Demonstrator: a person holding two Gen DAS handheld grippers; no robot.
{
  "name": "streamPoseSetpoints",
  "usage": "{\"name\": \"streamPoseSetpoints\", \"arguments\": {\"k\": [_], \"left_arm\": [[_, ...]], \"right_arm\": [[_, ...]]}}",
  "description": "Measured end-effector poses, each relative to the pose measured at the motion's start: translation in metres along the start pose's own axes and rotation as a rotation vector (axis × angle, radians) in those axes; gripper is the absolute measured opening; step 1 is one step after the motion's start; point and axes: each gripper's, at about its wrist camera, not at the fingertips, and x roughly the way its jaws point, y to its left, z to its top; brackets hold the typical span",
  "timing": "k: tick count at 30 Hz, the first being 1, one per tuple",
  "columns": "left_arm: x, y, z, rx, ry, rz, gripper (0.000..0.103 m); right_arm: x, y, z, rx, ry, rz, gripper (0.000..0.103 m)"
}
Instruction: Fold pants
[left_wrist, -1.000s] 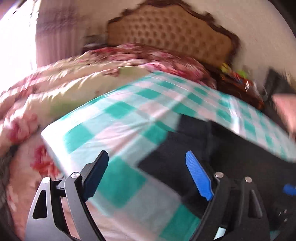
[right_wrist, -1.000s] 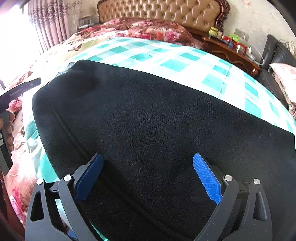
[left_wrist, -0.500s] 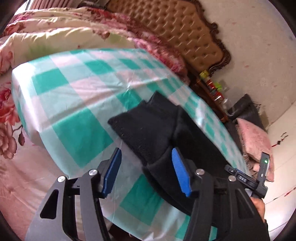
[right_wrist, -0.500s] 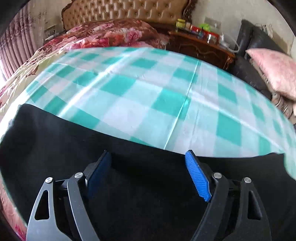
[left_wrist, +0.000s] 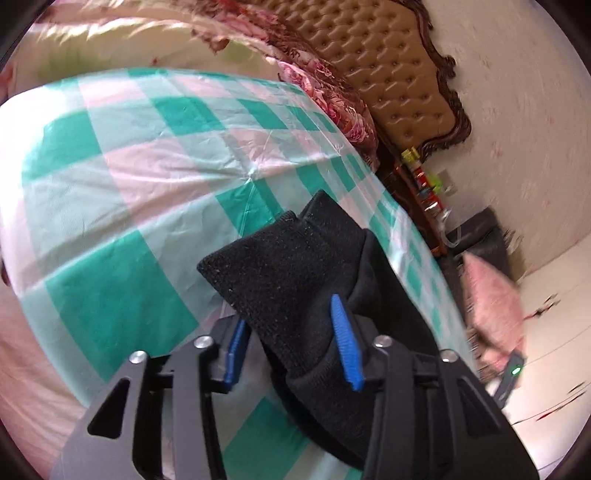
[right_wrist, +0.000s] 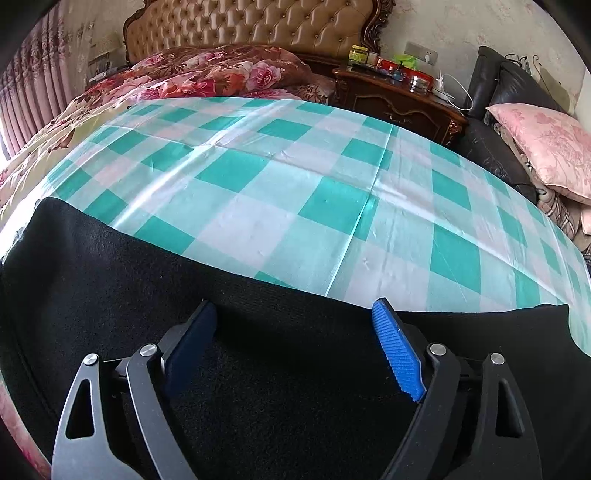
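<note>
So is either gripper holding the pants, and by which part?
The left gripper, jaws just closing, pinches the black pants at a ribbed cuff end. The right gripper is open above them.

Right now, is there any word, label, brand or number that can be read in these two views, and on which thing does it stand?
None can be read.
Jars and tins on the nightstand: labels too small to read.
Device with a green light: blurred, no text legible.
Pants, checked sheet, left gripper and right gripper: no print visible.
</note>
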Motion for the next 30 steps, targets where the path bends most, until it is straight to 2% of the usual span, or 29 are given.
{"name": "streamPoseSetpoints", "arguments": {"k": [1, 2, 5, 9, 10, 11, 12, 13, 16, 19, 20, 21, 24, 26, 30], "left_arm": [[0.0, 0.004, 0.001, -0.026, 0.0, -0.015, 0.022], [0.0, 0.01, 0.002, -0.055, 0.001, -0.031, 0.019], [0.0, 0.023, 0.003, -0.123, 0.002, -0.114, 0.016], [-0.005, 0.025, 0.0, -0.135, -0.016, -0.133, 0.016], [-0.007, 0.023, 0.0, -0.135, -0.024, -0.108, 0.024], [-0.007, 0.021, 0.001, -0.129, -0.032, -0.061, 0.025], [-0.008, 0.017, 0.002, -0.106, -0.025, -0.025, 0.03], [-0.009, 0.011, 0.003, -0.081, -0.023, 0.012, 0.039], [-0.006, -0.002, 0.007, -0.031, -0.019, 0.1, 0.042], [0.001, -0.004, 0.013, -0.036, -0.008, 0.105, 0.04], [0.004, -0.005, 0.015, -0.035, -0.001, 0.096, 0.039], [0.007, -0.004, 0.017, -0.043, 0.008, 0.076, 0.032], [0.015, 0.016, 0.019, -0.136, 0.027, -0.044, 0.019], [0.007, 0.023, 0.018, -0.169, 0.008, -0.119, 0.017], [-0.008, 0.015, 0.014, -0.131, -0.025, -0.137, 0.016]], "right_arm": [[0.0, 0.0, 0.0, 0.0, 0.0, 0.0, 0.081], [0.0, 0.0, 0.0, 0.0, 0.0, 0.0, 0.082], [0.0, 0.0, 0.0, 0.0, 0.0, 0.0, 0.082], [0.0, 0.0, 0.0, 0.0, 0.0, 0.0, 0.082], [0.0, 0.0, 0.0, 0.0, 0.0, 0.0, 0.082], [0.0, 0.0, 0.0, 0.0, 0.0, 0.0, 0.082], [0.0, 0.0, 0.0, 0.0, 0.0, 0.0, 0.082], [0.0, 0.0, 0.0, 0.0, 0.0, 0.0, 0.082], [0.0, 0.0, 0.0, 0.0, 0.0, 0.0, 0.082], [0.0, 0.0, 0.0, 0.0, 0.0, 0.001, 0.083], [0.0, 0.0, 0.0, 0.001, 0.0, 0.002, 0.083], [0.001, 0.0, 0.0, 0.0, 0.001, 0.002, 0.083], [0.001, 0.0, 0.0, 0.001, 0.001, 0.003, 0.083], [0.001, 0.0, 0.0, 0.001, 0.0, 0.002, 0.083], [0.001, 0.0, 0.0, -0.002, 0.0, -0.002, 0.084]]}}
